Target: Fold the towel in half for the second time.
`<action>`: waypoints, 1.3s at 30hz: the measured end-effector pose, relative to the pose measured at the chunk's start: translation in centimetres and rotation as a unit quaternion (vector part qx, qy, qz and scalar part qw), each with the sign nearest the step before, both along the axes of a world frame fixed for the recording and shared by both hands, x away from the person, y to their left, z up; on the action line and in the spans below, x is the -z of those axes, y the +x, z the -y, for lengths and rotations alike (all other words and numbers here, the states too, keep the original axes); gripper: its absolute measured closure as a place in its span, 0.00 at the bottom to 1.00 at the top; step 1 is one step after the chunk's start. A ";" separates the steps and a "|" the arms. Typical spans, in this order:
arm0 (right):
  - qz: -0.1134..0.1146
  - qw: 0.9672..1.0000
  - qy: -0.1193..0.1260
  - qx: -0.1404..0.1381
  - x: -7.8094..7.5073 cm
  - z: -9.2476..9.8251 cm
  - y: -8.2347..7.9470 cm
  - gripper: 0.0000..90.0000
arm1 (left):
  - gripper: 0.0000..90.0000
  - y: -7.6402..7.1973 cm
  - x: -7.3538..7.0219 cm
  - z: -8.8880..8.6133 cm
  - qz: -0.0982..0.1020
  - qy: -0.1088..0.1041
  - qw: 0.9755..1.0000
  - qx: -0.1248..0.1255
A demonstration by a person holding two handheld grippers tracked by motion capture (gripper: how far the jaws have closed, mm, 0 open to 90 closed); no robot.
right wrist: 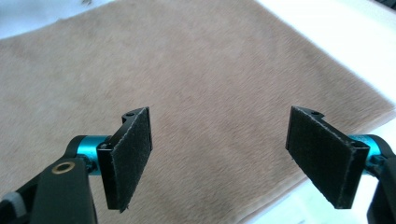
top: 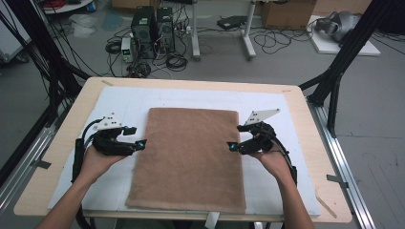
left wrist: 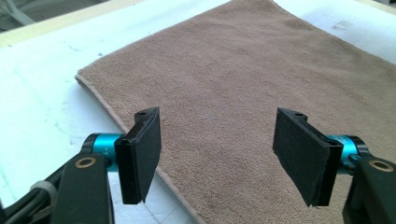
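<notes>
On the bench's white mat [top: 119, 102], a flat brown terry towel [top: 191, 157] lies between left gripper [top: 138, 137] and right gripper [top: 235, 137], jaws apart; the bottom frame edge crops both forearms.

No legible text, labels or signs

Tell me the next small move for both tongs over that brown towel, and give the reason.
Probably lower both tongs onto the towel's side edges and close. The flat brown terry towel lies spread on the white table cover. The left tongs and right tongs hover at its opposite long edges. Both are open and hold nothing, and the left gripper view shows the hem between its jaws.
</notes>
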State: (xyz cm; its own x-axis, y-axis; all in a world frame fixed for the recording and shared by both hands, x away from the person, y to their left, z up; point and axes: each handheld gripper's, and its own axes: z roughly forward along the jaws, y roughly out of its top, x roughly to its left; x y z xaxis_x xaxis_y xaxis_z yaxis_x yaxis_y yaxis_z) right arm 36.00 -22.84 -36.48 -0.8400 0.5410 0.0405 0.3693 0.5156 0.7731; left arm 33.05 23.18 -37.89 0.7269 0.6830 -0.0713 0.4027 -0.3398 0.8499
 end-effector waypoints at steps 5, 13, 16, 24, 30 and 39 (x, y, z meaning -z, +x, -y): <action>0.020 1.000 0.002 0.007 -1.1 0.1 0.4 0.24 | 0.37 0.4 -0.5 -0.1 0.000 0.004 1.000 -0.005; 0.024 0.999 -0.011 0.018 -3.0 -0.1 1.7 0.24 | 0.37 1.9 -2.4 0.4 0.010 0.002 1.000 -0.011; 0.021 0.999 -0.017 0.026 -3.4 0.0 2.7 0.24 | 0.36 3.0 -2.4 0.2 0.004 -0.004 1.000 -0.022; 0.009 0.998 -0.028 0.054 -1.4 0.4 5.1 0.24 | 0.38 5.8 -0.4 -0.3 -0.010 -0.011 0.998 -0.058; -0.007 0.996 -0.033 0.088 1.4 1.0 7.2 0.25 | 0.40 8.3 1.5 -0.2 -0.022 -0.005 0.996 -0.081; -0.034 0.991 -0.054 0.119 5.3 0.4 9.6 0.28 | 0.42 11.2 4.3 0.8 -0.039 0.009 0.994 -0.103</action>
State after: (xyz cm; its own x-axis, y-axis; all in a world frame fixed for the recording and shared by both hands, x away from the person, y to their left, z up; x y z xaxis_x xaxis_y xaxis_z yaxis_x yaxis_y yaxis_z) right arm 45.63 -23.25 -41.78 -0.6857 0.7275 0.0239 0.5392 0.4856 0.6881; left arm 44.26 22.41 -42.18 0.5640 0.8186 -0.1085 0.5297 -0.2579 0.8080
